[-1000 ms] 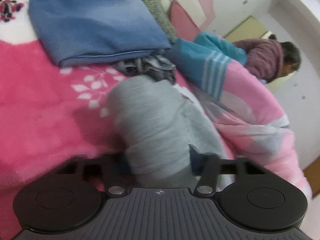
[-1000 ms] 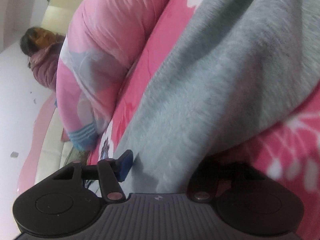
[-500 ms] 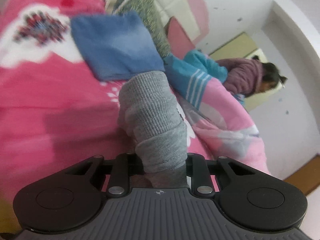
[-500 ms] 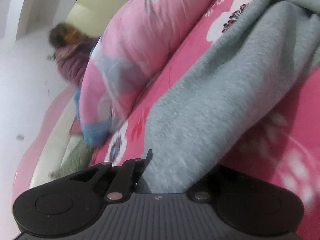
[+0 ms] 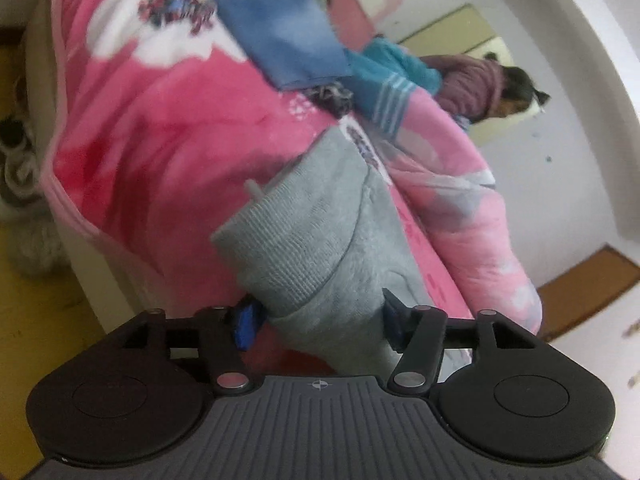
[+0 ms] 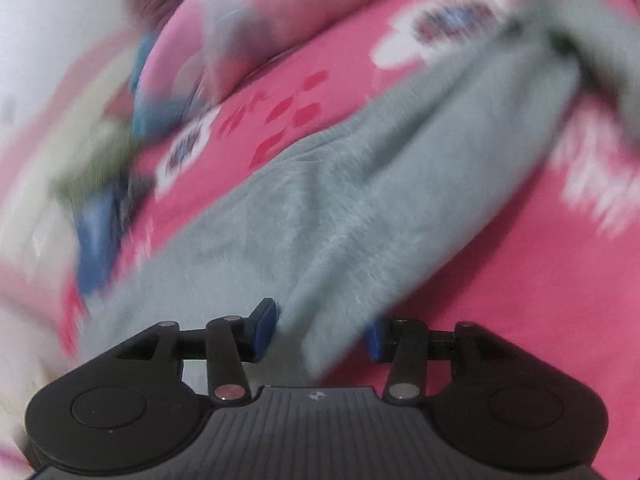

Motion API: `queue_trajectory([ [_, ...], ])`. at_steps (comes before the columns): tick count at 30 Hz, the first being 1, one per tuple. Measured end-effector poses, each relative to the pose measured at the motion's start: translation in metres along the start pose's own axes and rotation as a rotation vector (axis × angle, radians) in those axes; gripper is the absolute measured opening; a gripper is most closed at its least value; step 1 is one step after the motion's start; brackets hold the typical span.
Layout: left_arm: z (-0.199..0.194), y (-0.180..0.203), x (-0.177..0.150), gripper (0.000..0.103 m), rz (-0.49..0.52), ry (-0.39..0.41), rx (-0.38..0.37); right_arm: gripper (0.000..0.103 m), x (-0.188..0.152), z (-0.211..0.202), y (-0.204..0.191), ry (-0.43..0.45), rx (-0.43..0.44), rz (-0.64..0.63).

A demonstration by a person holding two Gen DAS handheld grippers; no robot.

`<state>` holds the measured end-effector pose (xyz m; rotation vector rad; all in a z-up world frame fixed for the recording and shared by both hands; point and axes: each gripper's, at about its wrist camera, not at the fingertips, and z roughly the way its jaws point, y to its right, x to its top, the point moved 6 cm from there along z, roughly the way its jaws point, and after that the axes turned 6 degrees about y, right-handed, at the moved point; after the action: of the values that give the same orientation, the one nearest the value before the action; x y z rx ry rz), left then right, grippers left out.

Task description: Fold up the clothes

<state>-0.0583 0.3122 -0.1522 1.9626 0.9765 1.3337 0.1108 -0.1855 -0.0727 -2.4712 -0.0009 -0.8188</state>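
Note:
A grey fleece garment (image 5: 320, 240) with a ribbed band lies on the pink flowered blanket (image 5: 160, 140). My left gripper (image 5: 317, 318) is at the ribbed end. Its jaws are opening, with the cloth still between the blue pads but no longer squeezed. The right wrist view is blurred. There the grey garment (image 6: 340, 208) stretches away across the blanket (image 6: 520, 280). My right gripper (image 6: 319, 334) sits over a narrow end of it. Its jaws are opening too, with the cloth loose between them and a gap at the right pad.
A folded blue garment (image 5: 280, 40) lies further up the bed, with a dark patterned cloth (image 5: 330, 96) and a teal striped one (image 5: 384, 84) beside it. A rolled pink quilt (image 5: 460, 200) runs along the right. A person (image 5: 480, 84) sits behind it. The bed's edge and floor (image 5: 40, 320) are at the left.
Both grippers were clamped on the grey garment half a second ago and have now spread their jaws. The left view has drawn back towards the bed's edge. The right view has rolled and risen.

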Motion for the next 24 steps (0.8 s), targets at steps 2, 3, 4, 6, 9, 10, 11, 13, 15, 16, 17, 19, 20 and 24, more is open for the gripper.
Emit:
queue_trajectory([
  [2,-0.016,-0.001,0.004,0.066,0.026,0.027,-0.018,0.048,0.004,-0.024,-0.029,0.007,-0.013,-0.208],
  [3,-0.024,-0.004,0.007,0.067,0.034,0.039,-0.027,0.048,0.005,-0.031,-0.046,0.003,-0.004,-0.308],
  [4,-0.033,-0.007,0.011,0.068,0.043,0.065,-0.026,0.048,0.009,-0.034,-0.069,0.004,0.018,-0.411],
  [6,-0.050,-0.015,0.021,0.075,0.065,0.135,-0.004,0.048,0.017,-0.030,-0.118,0.042,0.116,-0.558],
  [9,-0.046,-0.025,0.041,0.089,0.088,0.189,0.022,0.050,0.021,0.007,-0.196,0.068,0.326,-0.712],
  [10,-0.039,-0.025,0.046,0.090,0.098,0.184,0.020,0.053,0.016,0.029,-0.218,0.057,0.364,-0.766],
  [11,-0.028,-0.024,0.049,0.091,0.114,0.163,0.018,0.055,0.011,0.051,-0.241,0.046,0.402,-0.820],
  [13,-0.007,-0.020,0.054,0.091,0.145,0.121,0.015,0.057,-0.001,0.096,-0.280,0.014,0.456,-0.929],
  [15,0.008,-0.018,0.054,0.091,0.166,0.091,0.000,0.057,-0.015,0.139,-0.307,-0.011,0.473,-1.040],
  [16,0.015,-0.017,0.054,0.090,0.176,0.076,-0.008,0.058,-0.022,0.152,-0.313,-0.032,0.483,-1.071],
  [17,0.020,-0.015,0.053,0.083,0.184,0.064,-0.019,0.058,-0.029,0.166,-0.319,-0.054,0.493,-1.103],
  [19,0.026,-0.013,0.050,0.056,0.207,0.054,-0.040,0.054,-0.044,0.192,-0.329,-0.097,0.513,-1.166],
  [20,0.024,-0.009,0.047,0.036,0.236,0.060,-0.049,0.049,-0.052,0.195,-0.329,-0.112,0.511,-1.205],
  [24,0.012,0.008,0.038,0.010,0.335,0.086,-0.113,0.003,-0.077,0.182,-0.325,-0.087,0.524,-1.341],
])
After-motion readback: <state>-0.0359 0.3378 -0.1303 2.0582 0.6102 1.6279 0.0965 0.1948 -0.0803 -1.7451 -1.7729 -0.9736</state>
